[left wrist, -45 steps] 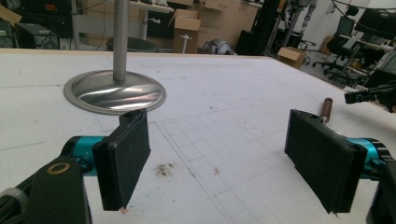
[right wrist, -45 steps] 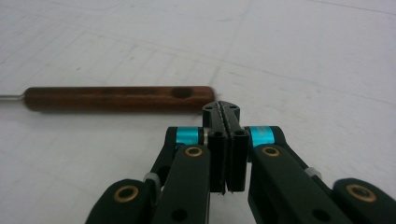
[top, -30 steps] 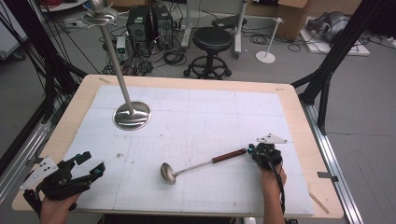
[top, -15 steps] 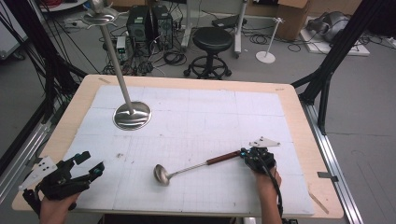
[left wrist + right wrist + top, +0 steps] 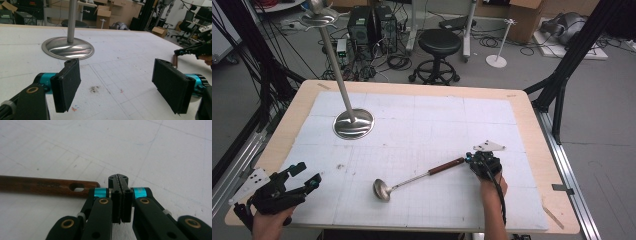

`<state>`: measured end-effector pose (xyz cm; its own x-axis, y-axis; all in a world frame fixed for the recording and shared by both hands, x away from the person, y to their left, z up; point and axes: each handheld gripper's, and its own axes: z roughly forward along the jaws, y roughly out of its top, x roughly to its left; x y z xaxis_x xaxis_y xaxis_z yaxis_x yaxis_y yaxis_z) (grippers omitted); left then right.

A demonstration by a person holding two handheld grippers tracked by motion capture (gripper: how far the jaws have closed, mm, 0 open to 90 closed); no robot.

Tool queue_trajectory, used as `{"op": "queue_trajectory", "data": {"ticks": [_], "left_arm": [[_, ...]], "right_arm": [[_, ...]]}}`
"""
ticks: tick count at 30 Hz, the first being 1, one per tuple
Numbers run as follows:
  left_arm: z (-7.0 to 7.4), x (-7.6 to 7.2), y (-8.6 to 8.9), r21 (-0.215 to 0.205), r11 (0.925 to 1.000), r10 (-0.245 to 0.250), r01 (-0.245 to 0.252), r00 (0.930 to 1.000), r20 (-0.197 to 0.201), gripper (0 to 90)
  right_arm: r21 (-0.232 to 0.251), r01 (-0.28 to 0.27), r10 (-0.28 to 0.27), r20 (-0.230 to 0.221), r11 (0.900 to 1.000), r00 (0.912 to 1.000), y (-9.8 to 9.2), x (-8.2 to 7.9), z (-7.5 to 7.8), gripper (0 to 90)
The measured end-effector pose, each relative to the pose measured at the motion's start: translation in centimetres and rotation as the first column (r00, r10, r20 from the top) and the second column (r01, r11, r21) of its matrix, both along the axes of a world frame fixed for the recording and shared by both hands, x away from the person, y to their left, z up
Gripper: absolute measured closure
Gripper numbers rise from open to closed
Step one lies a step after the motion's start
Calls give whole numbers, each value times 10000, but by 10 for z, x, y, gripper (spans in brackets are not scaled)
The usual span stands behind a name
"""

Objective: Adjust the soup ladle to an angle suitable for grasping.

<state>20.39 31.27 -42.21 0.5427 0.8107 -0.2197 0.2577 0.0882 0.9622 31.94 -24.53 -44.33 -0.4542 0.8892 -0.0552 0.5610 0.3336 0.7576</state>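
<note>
A metal ladle (image 5: 412,181) with a brown wooden handle (image 5: 45,186) lies on the white mat, its bowl toward the front middle. My right gripper (image 5: 472,159) is shut with nothing between its jaws. Its tip (image 5: 118,178) sits against the holed end of the handle, beside it and not around it. My left gripper (image 5: 308,174) is held at the front left corner, open and empty, with its pads (image 5: 70,82) wide apart. From the left gripper view, the ladle handle (image 5: 174,60) and the right gripper (image 5: 180,52) show far off at the right.
A tall metal stand with a round base (image 5: 354,123) rises at the back left of the mat (image 5: 437,115); its base (image 5: 67,48) lies ahead of the left gripper. Beyond the table's wooden rim are a stool (image 5: 439,45) and cables.
The right gripper has slid a little to the left along the mat with the ladle's handle end against it, and the ladle has shifted left. The left gripper has stayed put.
</note>
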Motion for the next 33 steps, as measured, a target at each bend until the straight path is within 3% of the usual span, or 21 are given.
{"op": "queue_trajectory", "data": {"ticks": [7,9,15,21,25,27,33], "left_arm": [[-1,0,-3,156,9998,-132,132,9999,-9,232],[-1,1,-3,147,9998,-118,119,9999,-43,232],[-1,1,-1,66,10000,-73,73,10000,-48,232],[0,0,-1,-14,10000,-30,30,10000,0,233],[0,0,-1,19,10000,-26,26,10000,-32,233],[0,0,-1,39,10000,-31,31,10000,-6,233],[0,0,-1,66,10000,-20,20,10000,-10,234]], "right_arm": [[-435,-1048,1055,130,9935,9943,1,10,-3,899],[-326,-1259,1267,219,9915,9917,1,14,-2,898],[-218,-1942,1936,-298,9807,9806,9,21,0,900],[-218,-1559,1547,-511,9875,9866,10,14,1,900],[-46,-1212,1208,-467,9926,9916,5,6,0,900],[300,-985,999,-510,9947,9937,1,2,-1,900],[499,-665,691,-524,9965,9962,-5,-9,-2,900]]}}
